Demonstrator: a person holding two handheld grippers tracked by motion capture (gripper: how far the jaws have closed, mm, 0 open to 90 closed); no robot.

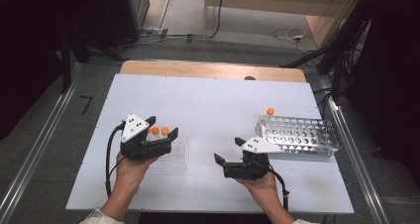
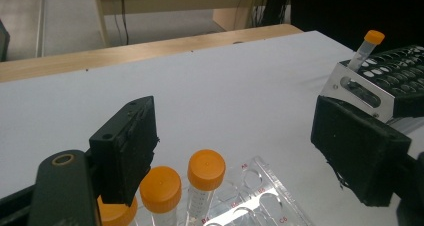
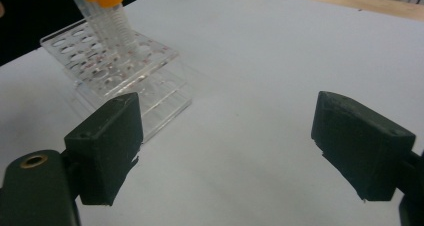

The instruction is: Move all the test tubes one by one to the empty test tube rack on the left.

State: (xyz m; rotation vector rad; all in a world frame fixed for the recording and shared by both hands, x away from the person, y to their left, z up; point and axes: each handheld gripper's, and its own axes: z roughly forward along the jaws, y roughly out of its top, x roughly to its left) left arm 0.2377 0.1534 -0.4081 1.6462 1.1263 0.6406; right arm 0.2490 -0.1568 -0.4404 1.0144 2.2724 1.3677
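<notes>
A white board [image 1: 208, 110] covers the wooden table, with grey floor and cables around it. On our left stands a clear plastic rack [image 1: 173, 152] holding 3 orange-capped tubes [image 2: 160, 188], upright in neighbouring holes. On our right sits a metal rack [image 1: 297, 135] with 1 orange-capped tube [image 1: 270, 112] leaning in a far corner hole.

Our left gripper [image 1: 161, 130] hovers right at the tubes in the clear rack, jaws spread wide with nothing pressed between them; in the left gripper view the tube caps sit low beside the left jaw. We judge the tubes stand where they were meant to be set, or wait to be picked.

Our right gripper [image 1: 228, 159] rests low over bare board between the 2 racks, pointing towards the clear rack, jaws wide apart and empty. It seems placed there to take the next tube across without crowding the left hand.
</notes>
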